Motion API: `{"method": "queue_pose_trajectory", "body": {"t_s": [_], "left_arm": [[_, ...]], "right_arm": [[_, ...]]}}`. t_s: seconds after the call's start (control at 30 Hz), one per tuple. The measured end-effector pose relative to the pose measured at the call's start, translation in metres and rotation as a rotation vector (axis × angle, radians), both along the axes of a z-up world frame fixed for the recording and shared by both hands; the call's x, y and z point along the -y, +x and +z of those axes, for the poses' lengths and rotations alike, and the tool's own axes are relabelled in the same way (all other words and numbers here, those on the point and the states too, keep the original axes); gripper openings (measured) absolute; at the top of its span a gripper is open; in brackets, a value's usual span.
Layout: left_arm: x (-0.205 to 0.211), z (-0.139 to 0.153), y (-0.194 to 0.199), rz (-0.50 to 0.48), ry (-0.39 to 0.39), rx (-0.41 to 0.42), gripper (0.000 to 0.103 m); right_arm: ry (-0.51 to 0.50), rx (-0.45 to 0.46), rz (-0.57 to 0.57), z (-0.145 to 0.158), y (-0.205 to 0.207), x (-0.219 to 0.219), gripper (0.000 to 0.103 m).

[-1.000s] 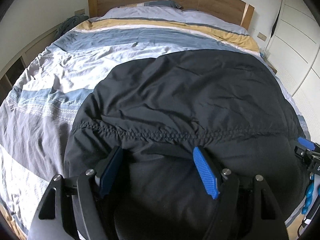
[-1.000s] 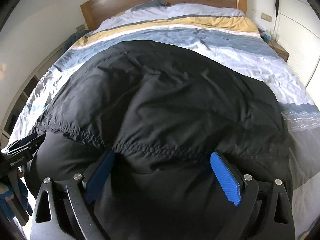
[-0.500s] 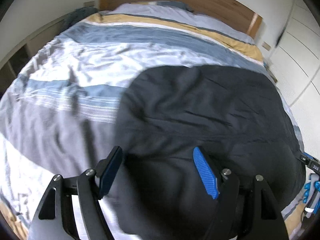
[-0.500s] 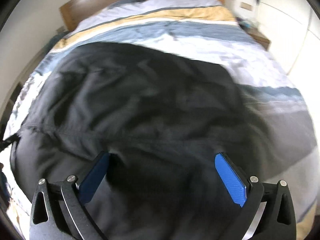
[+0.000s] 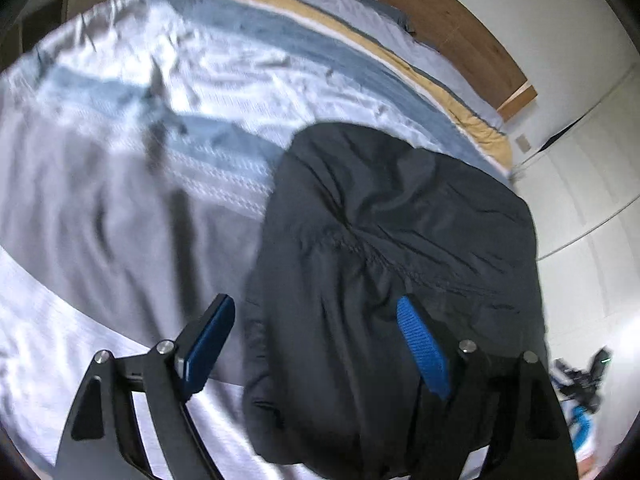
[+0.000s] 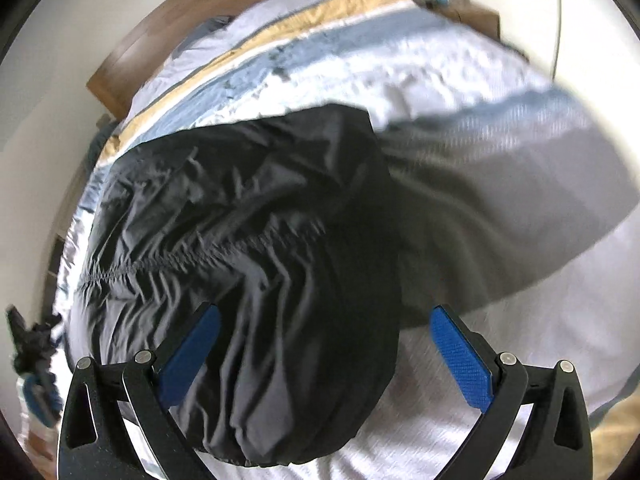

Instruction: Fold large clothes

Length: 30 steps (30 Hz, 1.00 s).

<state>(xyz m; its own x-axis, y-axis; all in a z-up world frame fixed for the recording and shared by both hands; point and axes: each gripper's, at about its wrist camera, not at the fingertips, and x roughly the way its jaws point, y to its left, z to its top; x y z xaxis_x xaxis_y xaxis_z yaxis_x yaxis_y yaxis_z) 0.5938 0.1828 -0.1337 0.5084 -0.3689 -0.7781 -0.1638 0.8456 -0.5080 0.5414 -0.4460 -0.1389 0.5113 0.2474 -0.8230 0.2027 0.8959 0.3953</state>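
My left gripper [image 5: 316, 344] and right gripper [image 6: 326, 354] both stand spread wide, gripping nothing. The black jacket [image 5: 392, 280] (puffy, creased) lies on the striped duvet [image 5: 120, 152] directly ahead, its edges between each pair of blue pads.

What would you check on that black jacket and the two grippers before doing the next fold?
1. Left gripper open: ok, jaws wide apart.
2. Right gripper open: ok, jaws wide apart.
3. Jacket free of both grippers: ok, the fabric lies between the pads but nothing pinches it.
4. Jacket resting on the bed: ok, though its near end reaches the bed's edge.
5. Jacket flat and smooth: not ok, it is wrinkled and bunched along the gathered seam.
6. Sleeves tucked in: cannot tell, none are visible and both views are blurred.
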Motion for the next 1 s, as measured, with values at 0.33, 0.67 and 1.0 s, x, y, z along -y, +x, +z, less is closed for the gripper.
{"method": "queue_pose_trajectory", "body": {"t_s": [0.33,0.67,1.0], "left_arm": [[0.008,-0.061,0.027,-0.041,-0.184,-0.080,0.096],[0.011,-0.106,0.041,-0.079,-0.379,-0.136,0.103],[0.027,-0.111,0.038,-0.043,-0.453,-0.124,0.091]], "right_arm": [[0.308,-0.072,0.024,-0.071,0.009,0.001,0.102],[0.530,-0.079,0.164,-0.108,0.052,-0.038,0.102],[0.550,-0.054,0.161,-0.112,0.056,-0.060,0.101]]}}
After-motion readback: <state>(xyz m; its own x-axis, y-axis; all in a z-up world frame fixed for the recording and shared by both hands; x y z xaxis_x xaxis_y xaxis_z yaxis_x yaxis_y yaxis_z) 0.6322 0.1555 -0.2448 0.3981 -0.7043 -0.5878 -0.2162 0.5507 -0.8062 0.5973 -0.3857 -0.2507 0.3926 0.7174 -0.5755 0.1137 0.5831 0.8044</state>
